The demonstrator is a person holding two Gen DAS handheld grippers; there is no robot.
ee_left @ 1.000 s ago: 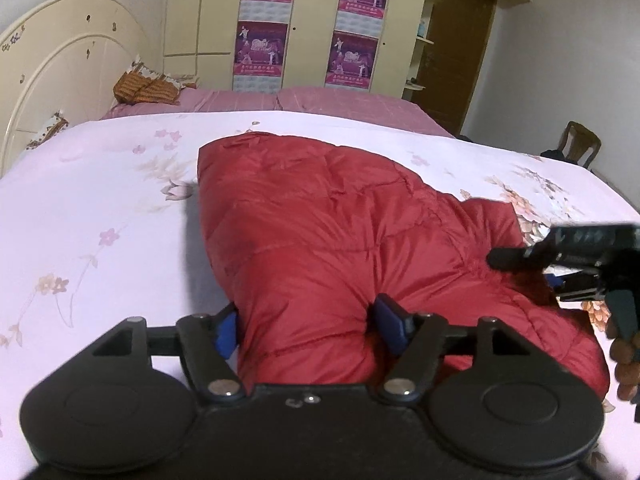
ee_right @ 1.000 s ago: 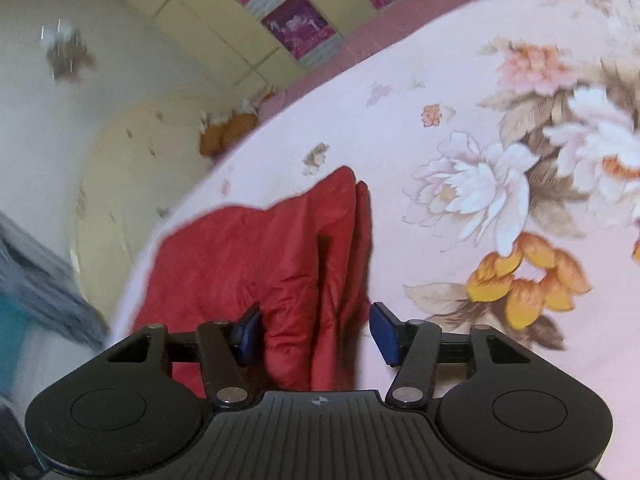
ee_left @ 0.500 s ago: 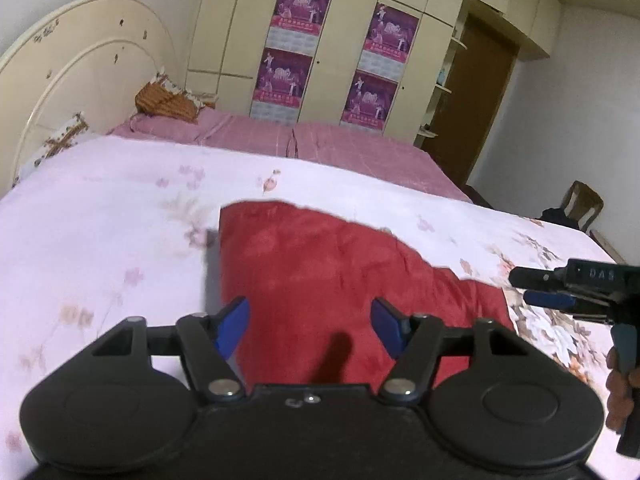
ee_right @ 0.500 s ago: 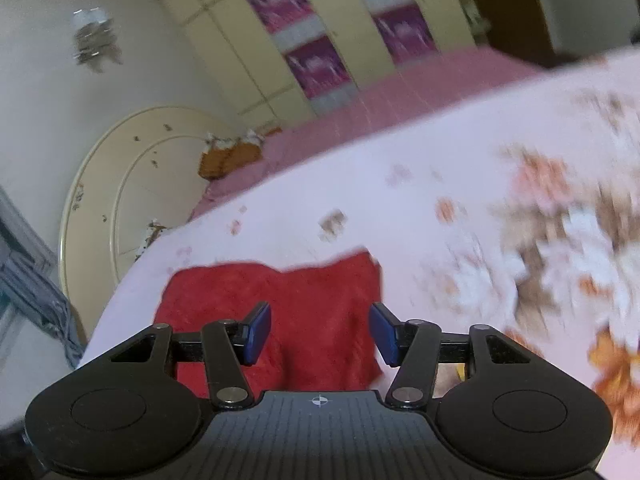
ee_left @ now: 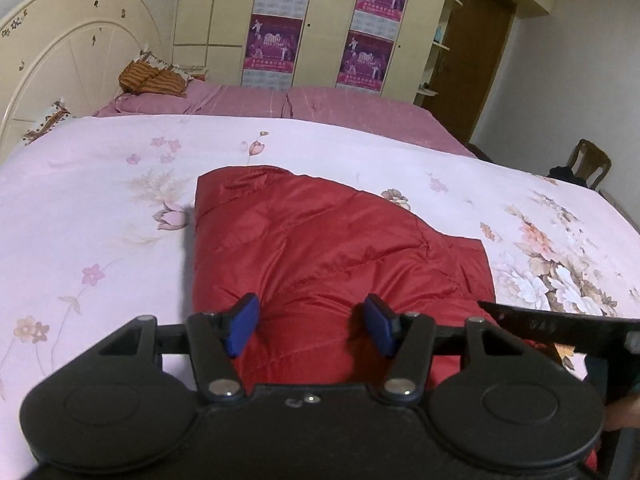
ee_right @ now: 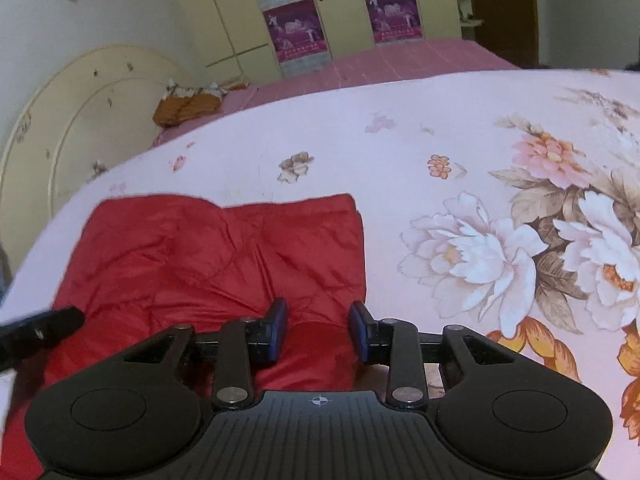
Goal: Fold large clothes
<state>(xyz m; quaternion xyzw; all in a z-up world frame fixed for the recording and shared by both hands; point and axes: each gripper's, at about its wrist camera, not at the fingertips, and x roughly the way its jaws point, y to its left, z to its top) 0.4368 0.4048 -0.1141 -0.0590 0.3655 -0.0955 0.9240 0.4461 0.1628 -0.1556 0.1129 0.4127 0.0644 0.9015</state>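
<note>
A red quilted jacket [ee_left: 328, 248] lies folded on the pink floral bedspread [ee_left: 92, 208]. It also shows in the right wrist view [ee_right: 224, 256]. My left gripper [ee_left: 312, 328] is open, low over the jacket's near edge, with red fabric between its blue pads but not pinched. My right gripper [ee_right: 318, 330] is open over the jacket's near right corner, with fabric lying between its pads. The right gripper's tip [ee_left: 560, 326] shows at the right of the left wrist view. The left gripper's tip [ee_right: 40, 330] shows at the left of the right wrist view.
A cream headboard [ee_left: 60, 64] stands at the left. Purple pillows [ee_left: 280, 100] and an orange folded cloth [ee_left: 154, 78] lie at the bed's far side. Wardrobes with posters [ee_left: 276, 24] line the back wall. A wooden chair [ee_left: 588, 164] and door [ee_left: 476, 40] are at the right.
Both grippers let go of the jacket, rose, then came back down low over its near edge. The jacket now lies flatter on the bed.
</note>
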